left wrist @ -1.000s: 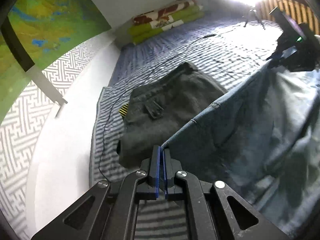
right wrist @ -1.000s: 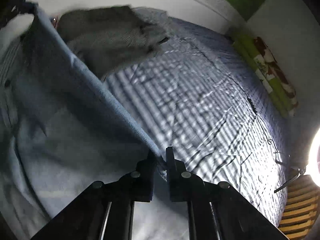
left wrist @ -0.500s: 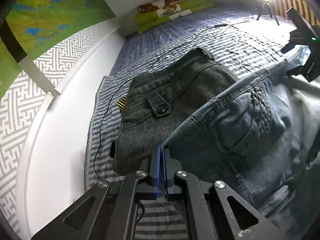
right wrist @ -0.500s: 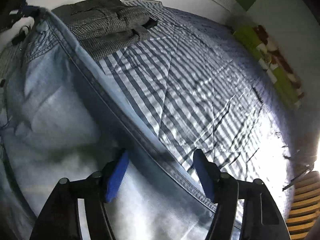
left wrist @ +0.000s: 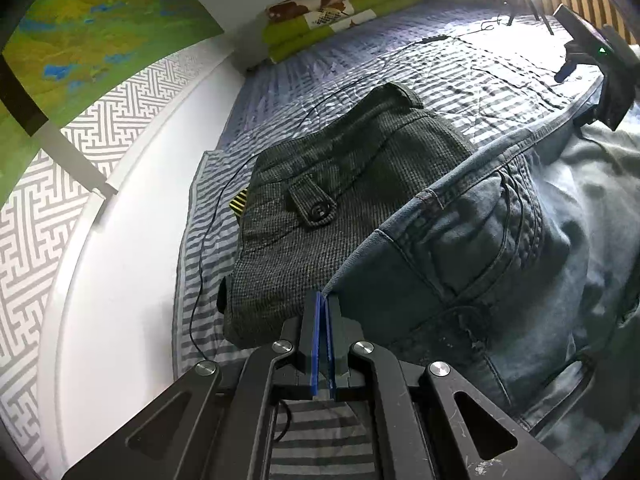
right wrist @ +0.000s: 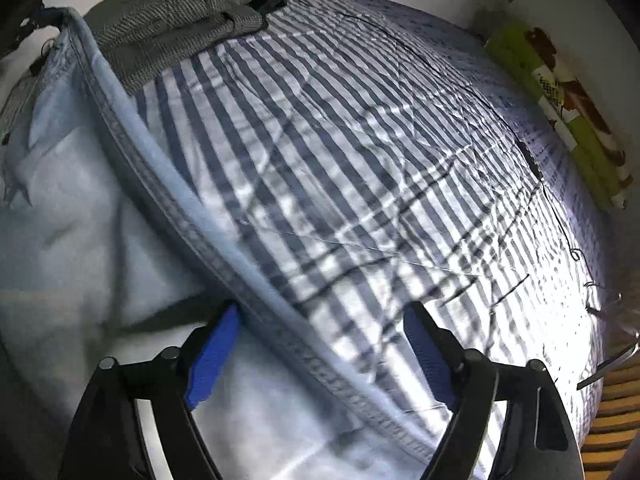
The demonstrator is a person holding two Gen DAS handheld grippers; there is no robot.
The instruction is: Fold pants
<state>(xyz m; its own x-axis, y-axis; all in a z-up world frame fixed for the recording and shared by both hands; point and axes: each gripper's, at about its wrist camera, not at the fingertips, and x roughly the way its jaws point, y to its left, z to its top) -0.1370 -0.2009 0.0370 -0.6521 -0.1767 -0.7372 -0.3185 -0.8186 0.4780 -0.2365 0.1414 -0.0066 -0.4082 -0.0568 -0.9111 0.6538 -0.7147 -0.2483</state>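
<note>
- Left tongs: jaws pressed together, blue pads nearly touching, pinching a corner of the waistband of the blue jeans at their tips.
- Right tongs: jaws wide apart and opening; the jeans' waistband edge runs diagonally between the blue pads, passing just beside the left pad. No pad visibly presses on the cloth.
- Blue jeans: spread on the bed with the back pocket facing up in the left wrist view; the waistband stretches as a taut line from the left tongs across to the right tongs, seen there at the upper right.
- Dark grey pants: lying folded on the bed just beyond the jeans, button tab on top. The jeans' waistband overlaps their near edge.
- Striped bed cover: blue and white, wrinkled, carrying both garments. A thin black cable runs along it beside the grey pants.
- Far end of the bed: rolled green and brown patterned bedding against the white wall.
- Tripod legs stand near a very bright light at the far corner; detail is washed out there.
</note>
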